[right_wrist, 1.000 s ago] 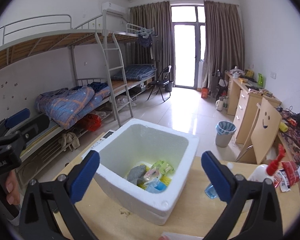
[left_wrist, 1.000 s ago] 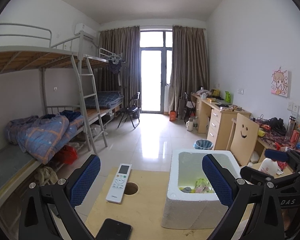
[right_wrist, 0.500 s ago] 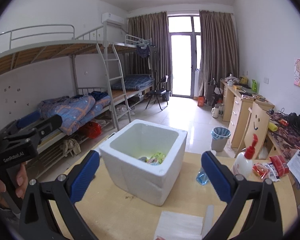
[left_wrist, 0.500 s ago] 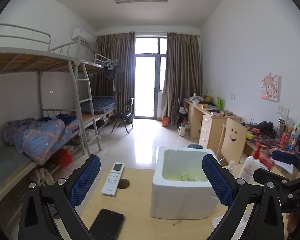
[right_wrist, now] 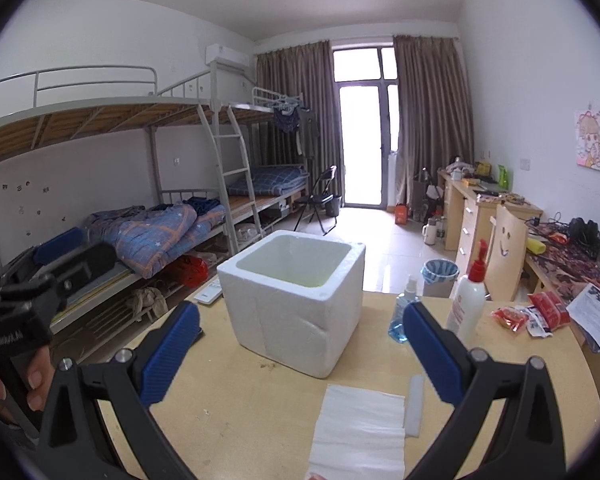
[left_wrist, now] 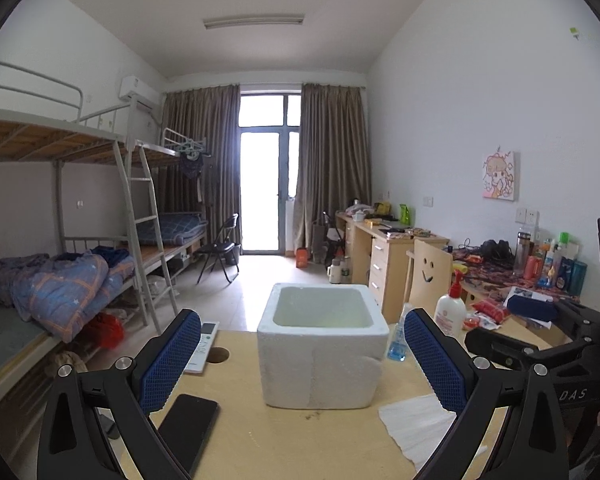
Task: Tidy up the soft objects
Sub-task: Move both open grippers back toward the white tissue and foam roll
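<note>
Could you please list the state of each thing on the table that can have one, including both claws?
Left claw: open, empty.
Right claw: open, empty.
Foam box: upright, lidless, contents hidden.
Phone: flat, screen dark.
White sheet: flat, unheld.
Pump bottle: upright.
Spray bottle: upright.

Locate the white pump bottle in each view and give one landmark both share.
Left wrist: pump bottle at right, on the table behind the right blue pad.
Right wrist: pump bottle right of centre, beside the blue spray bottle.
Shared landmark: foam box, left of the bottle in both.
</note>
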`<state>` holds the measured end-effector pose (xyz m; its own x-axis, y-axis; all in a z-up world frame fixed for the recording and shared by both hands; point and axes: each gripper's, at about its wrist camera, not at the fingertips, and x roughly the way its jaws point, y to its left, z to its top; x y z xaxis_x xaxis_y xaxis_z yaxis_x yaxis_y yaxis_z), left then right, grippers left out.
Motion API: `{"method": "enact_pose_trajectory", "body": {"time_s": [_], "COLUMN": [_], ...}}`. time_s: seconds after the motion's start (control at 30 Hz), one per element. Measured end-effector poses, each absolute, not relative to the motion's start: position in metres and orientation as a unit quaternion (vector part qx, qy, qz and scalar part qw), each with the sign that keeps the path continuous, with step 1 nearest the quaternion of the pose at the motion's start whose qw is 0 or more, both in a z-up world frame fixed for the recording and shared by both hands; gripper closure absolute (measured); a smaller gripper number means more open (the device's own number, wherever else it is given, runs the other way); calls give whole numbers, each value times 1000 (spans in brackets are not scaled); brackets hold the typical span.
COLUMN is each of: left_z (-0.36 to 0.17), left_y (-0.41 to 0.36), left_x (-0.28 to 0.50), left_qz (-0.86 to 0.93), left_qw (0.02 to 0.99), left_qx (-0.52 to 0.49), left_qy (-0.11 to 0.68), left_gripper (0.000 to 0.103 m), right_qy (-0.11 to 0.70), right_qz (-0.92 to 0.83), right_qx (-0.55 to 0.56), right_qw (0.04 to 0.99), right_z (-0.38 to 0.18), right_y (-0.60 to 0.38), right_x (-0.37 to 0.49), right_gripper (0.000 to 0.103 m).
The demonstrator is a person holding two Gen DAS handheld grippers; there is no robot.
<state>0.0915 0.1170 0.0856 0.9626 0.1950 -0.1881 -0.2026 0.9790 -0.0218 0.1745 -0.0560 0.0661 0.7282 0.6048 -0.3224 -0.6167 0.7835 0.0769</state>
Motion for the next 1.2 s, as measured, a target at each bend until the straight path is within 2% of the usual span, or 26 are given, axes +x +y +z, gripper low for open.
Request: {"method": "enact_pose_trajectory", "body": {"time_s": [0.67,1.2], "left_z": [23,-13], "left_y": [84,68], "left_x": [58,52], "left_qz": [92,86], "left_qw": [994,991], "left_qx": [-26,-49], "left_qy": [60,91], "left_gripper": [1,1], "right_qy": [129,144], "right_qz": [303,292], "right_qx": [-17,-19], "right_qw": [944,945], "right_z": [18,-7], "right_y": [-94,-106], "right_x": [136,127], "right_gripper": [0,0]}}
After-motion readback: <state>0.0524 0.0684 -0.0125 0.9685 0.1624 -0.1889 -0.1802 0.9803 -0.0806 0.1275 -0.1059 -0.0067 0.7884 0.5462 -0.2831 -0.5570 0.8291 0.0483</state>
